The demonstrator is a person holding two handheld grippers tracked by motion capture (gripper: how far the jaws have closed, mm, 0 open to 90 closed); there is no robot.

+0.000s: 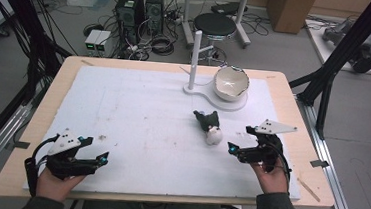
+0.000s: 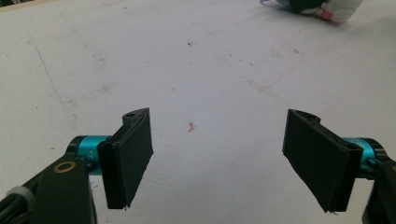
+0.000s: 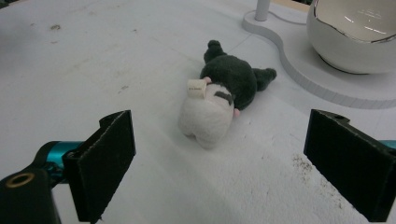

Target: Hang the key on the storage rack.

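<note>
A small plush toy (image 1: pixel 210 126), dark green-black with a white end and a small tag, lies on its side on the white mat (image 1: pixel 137 116) right of centre. My right gripper (image 1: pixel 238 140) rests just to the toy's right, open and holding nothing. In the right gripper view the plush toy (image 3: pixel 219 95) lies a short way ahead of the right gripper (image 3: pixel 226 163), between the lines of the two spread jaws. My left gripper (image 1: pixel 95 148) sits near the mat's front left, open and holding nothing. In the left gripper view the left gripper (image 2: pixel 224 158) faces bare mat, with the plush toy (image 2: pixel 322 7) far off.
A white cracked-edge bowl (image 1: pixel 231 83) sits on a flat white stand base (image 1: pixel 209 94) with an upright post (image 1: pixel 195 57) at the back centre. The bowl (image 3: pixel 355 37) and base (image 3: pixel 303 60) lie just beyond the toy. Stools, computers and cables are on the floor behind the table.
</note>
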